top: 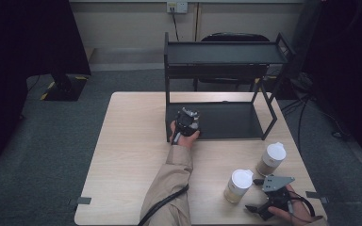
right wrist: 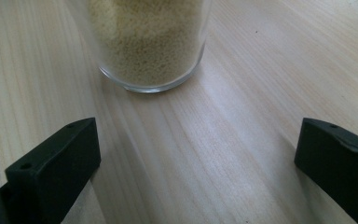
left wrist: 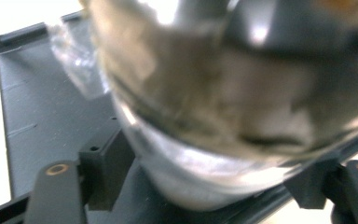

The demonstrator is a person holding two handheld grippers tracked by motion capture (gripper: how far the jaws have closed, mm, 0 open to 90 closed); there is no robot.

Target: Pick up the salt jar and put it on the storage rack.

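The right hand-held gripper (top: 252, 194) is hovering open at the counter's (top: 132, 155) near edge, its jaws spread wide and aiming at the grain jar (top: 238, 186), which is standing upright just ahead of them, not yet between them. If the jaws are closing before they are reaching around the glass, they are likely pinching air or nudging the jar over. A push at its base could also be sliding it toward the second jar (top: 270, 159), which is standing near it, farther back to the right.

Farther off, the left hand-held gripper (top: 187, 117) is sitting at the front left of the rack's bottom shelf (top: 226, 120). Its own view is showing a third jar (left wrist: 223, 116), blurred and very close, between the jaws just above the shelf floor. Whether the pads are pressing on the glass I cannot tell. The jar is looking tilted there, so if it is not resting flat, a loosening grip could be letting it tip or roll on the shelf. Pulling back crookedly could be catching it on a jaw and dragging it off the shelf edge.
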